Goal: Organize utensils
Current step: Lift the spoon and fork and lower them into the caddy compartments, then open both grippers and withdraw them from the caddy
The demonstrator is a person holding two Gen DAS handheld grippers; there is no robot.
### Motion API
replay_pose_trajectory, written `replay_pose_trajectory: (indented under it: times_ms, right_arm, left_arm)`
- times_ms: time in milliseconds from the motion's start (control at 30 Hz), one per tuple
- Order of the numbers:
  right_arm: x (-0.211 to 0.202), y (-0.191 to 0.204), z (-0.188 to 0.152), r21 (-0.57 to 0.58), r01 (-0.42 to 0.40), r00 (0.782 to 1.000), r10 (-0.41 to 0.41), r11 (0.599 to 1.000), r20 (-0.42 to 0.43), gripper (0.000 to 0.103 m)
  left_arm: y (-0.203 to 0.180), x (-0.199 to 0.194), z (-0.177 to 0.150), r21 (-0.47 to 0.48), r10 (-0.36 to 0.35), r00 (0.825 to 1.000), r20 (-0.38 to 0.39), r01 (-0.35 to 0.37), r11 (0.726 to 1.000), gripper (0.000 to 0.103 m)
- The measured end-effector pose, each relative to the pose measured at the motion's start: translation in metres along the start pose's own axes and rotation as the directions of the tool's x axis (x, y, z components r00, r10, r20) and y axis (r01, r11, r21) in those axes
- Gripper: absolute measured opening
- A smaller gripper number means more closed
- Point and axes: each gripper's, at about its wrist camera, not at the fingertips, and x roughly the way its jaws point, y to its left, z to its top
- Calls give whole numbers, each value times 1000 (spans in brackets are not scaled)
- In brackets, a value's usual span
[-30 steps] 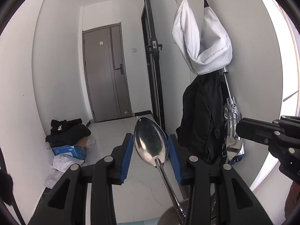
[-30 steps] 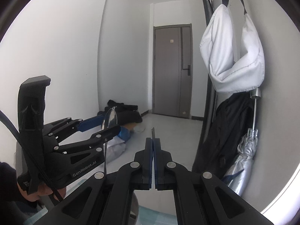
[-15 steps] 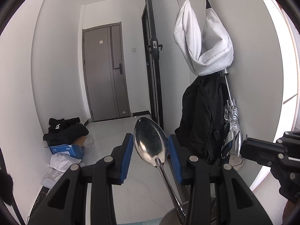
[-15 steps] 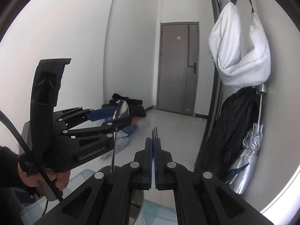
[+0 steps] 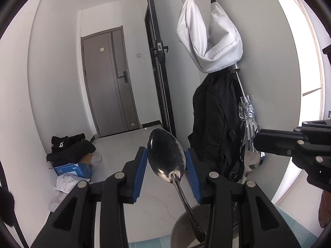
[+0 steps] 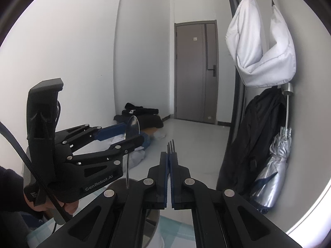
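Here, a polished steel spoon (image 5: 166, 156) stands bowl-up between the blue rubber pads (image 5: 140, 172) of the left gripper (image 5: 166, 165); the pads sit just beside the oval bowl, whether touching I cannot tell. Its slim handle drops into a round grey metal cup (image 5: 182, 229) below. The right gripper (image 6: 170, 161) is level, jaws pinched on a fork (image 6: 171, 145), thin tines poking past the tips. The left gripper angles up toward the hallway.
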Motion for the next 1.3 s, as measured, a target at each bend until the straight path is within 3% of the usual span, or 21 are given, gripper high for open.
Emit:
replay_pose_trajectory:
  times_ms: [167, 333, 433, 500, 567, 633, 700, 767, 900, 1067, 1167, 1300]
  right_arm:
    - [3, 0, -2, 2, -23, 1000, 23, 1000, -9, 2]
    - [6, 4, -6, -1, -79, 996, 79, 997, -42, 3]
    - [5, 6, -10, 25, -120, 990, 122, 992, -72, 4]
    - [3, 7, -13, 45, -148, 984, 152, 988, -97, 5]
    - [-3, 8, -14, 62, -150, 981, 156, 987, -112, 5]
    - [-13, 9, -14, 74, -142, 981, 150, 987, -122, 7]
    - [-24, 6, -13, 101, -131, 982, 143, 986, -125, 18]
    - [-42, 5, -12, 126, -120, 986, 133, 985, -104, 27]
    - [-73, 9, -8, 135, -104, 990, 115, 985, -81, 37]
    - [-109, 18, -4, 159, -80, 994, 91, 984, -60, 53]
    - [-128, 26, -8, 171, -62, 996, 71, 983, -48, 65]
    - [-149, 37, -21, 200, -63, 996, 75, 978, -52, 68]
  left_arm:
    - [0, -4, -6, 17, -49, 997, -56, 50, 999, 34]
    - [10, -6, -10, -68, -93, 985, -142, 84, 994, 36]
    - [15, -10, -6, -121, -104, 975, -194, 81, 989, 45]
    - [22, -16, -4, -179, -85, 975, -206, 48, 983, 62]
    - [28, -28, 0, -236, -50, 977, -209, -1, 972, 71]
    - [29, -43, 5, -261, -16, 978, -207, -40, 965, 73]
    - [30, -55, 8, -283, 15, 977, -214, -77, 956, 83]
    - [29, -71, 12, -298, 46, 976, -213, -110, 948, 87]
    - [28, -95, 17, -295, 95, 972, -215, -157, 942, 87]
    - [15, -125, 20, -309, 106, 969, -222, -173, 935, 88]
    - [7, -143, 14, -318, 139, 967, -215, -204, 926, 97]
    - [-1, -160, 1, -326, 162, 961, -223, -231, 917, 98]
